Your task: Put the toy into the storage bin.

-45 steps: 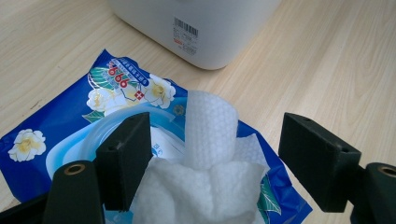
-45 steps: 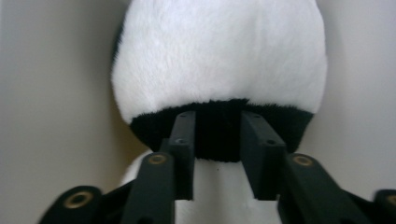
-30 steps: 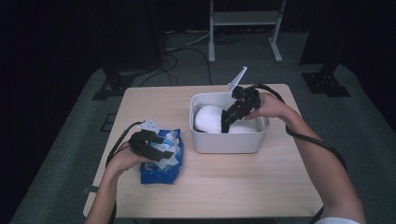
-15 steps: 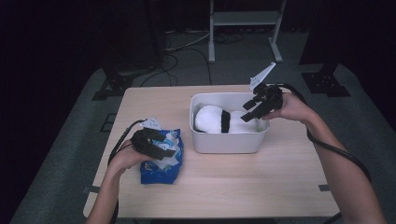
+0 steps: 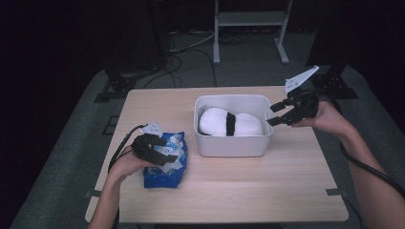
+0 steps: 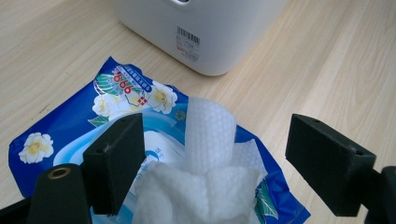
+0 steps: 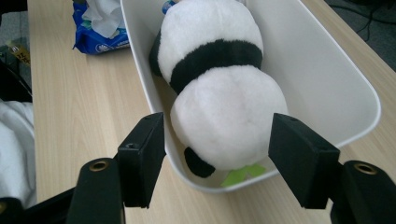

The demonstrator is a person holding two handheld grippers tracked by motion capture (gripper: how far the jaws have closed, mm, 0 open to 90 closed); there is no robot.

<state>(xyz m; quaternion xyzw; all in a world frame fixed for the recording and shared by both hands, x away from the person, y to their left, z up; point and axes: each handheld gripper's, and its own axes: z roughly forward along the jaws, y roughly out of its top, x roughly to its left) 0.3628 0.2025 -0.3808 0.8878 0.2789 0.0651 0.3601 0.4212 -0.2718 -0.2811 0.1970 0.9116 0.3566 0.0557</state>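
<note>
A black-and-white panda plush (image 5: 229,123) (image 7: 219,79) lies in the white bin (image 5: 229,98) (image 7: 327,70) at the table's middle. My right gripper (image 5: 277,116) (image 7: 217,144) hovers just past the bin's right rim, pointing at the plush. It is open, its jaws have just been opening, and nothing is between them. At the left lies a blue wet-wipes pack (image 5: 165,167) (image 6: 70,126). A white wipe (image 6: 208,140) sticks up from it. My left gripper (image 5: 167,160) (image 6: 219,144) is low over the pack, open, its jaws on either side of the wipe without pressing it.
The bin has a barcode label (image 6: 187,42) on its side and a green tape scrap (image 7: 240,173) inside, by the plush. The wooden table (image 5: 267,186) stands on grey floor. A metal stand (image 5: 248,28) and cables lie behind it.
My right gripper has pulled back from over the plush in the bin to beyond the bin's right rim, with jaws wider. The plush stays in the bin. The left gripper has not moved.
</note>
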